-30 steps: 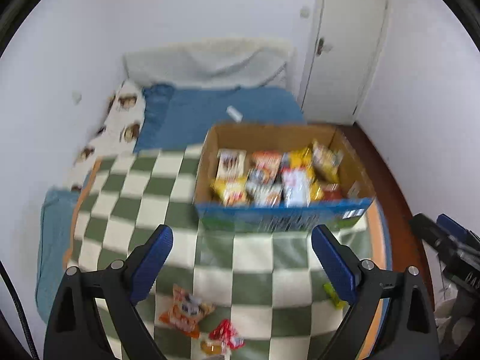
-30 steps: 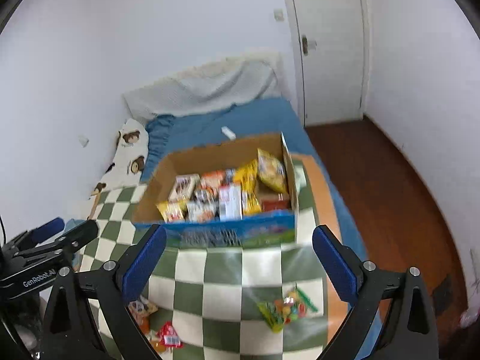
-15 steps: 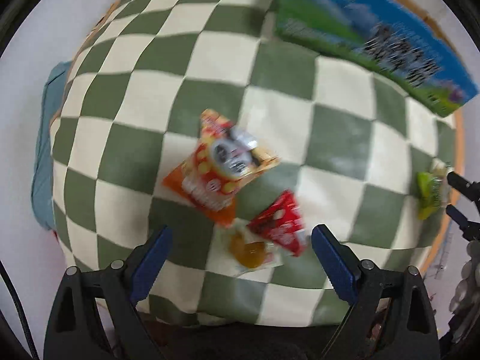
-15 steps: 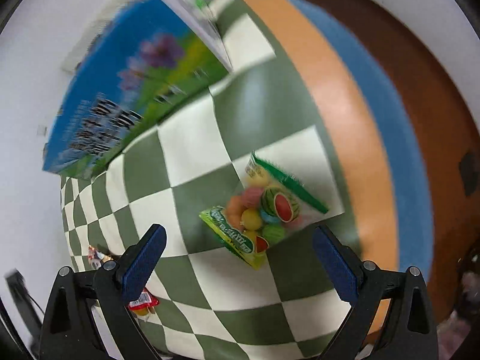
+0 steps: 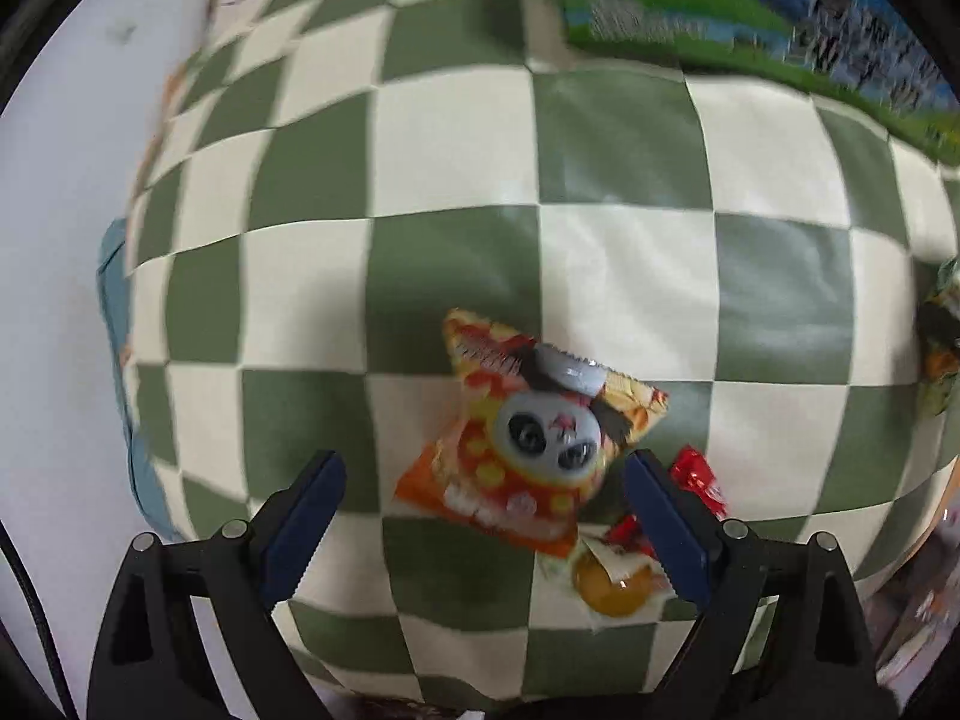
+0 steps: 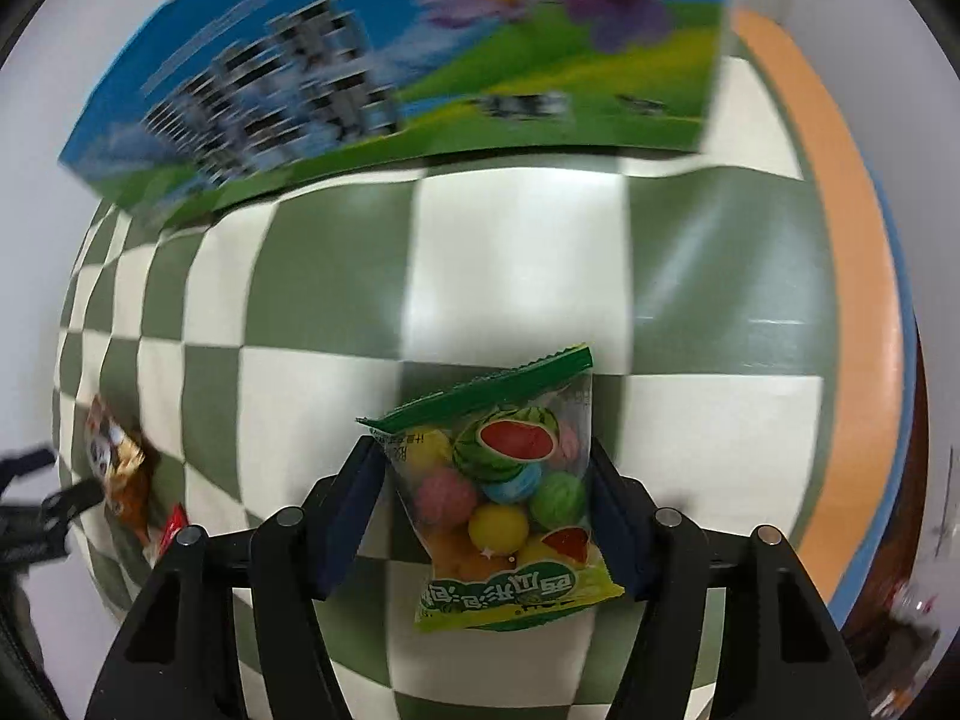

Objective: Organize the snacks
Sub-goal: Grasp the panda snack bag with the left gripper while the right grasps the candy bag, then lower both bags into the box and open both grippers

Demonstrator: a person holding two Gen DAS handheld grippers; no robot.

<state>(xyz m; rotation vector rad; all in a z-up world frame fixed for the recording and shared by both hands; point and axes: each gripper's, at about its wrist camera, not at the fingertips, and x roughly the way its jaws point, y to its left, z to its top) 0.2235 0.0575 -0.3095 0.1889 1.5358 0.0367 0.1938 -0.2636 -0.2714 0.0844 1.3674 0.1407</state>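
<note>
An orange snack bag with a panda face (image 5: 528,438) lies on the green-and-white checked cloth (image 5: 630,276). My left gripper (image 5: 486,486) points straight down over it, open, one finger on each side and clear of the bag. A red packet (image 5: 699,480) and a yellow jelly cup (image 5: 612,588) lie by its right finger. A clear bag of fruit candy balls with a green seal (image 6: 504,492) sits between the fingers of my right gripper (image 6: 486,480). Its jaws are closing, and the pads meet the bag's two sides.
The blue-and-green printed cardboard box (image 6: 420,60) stands just behind both snacks, also at the top right in the left wrist view (image 5: 720,18). The cloth's orange border (image 6: 840,300) and the bed's edge run along the right. A white wall (image 5: 54,240) is on the left.
Both grippers dropped from a high view of the box to just above the cloth. The right jaws narrowed around the candy bag. The left jaws stayed wide over the orange bag.
</note>
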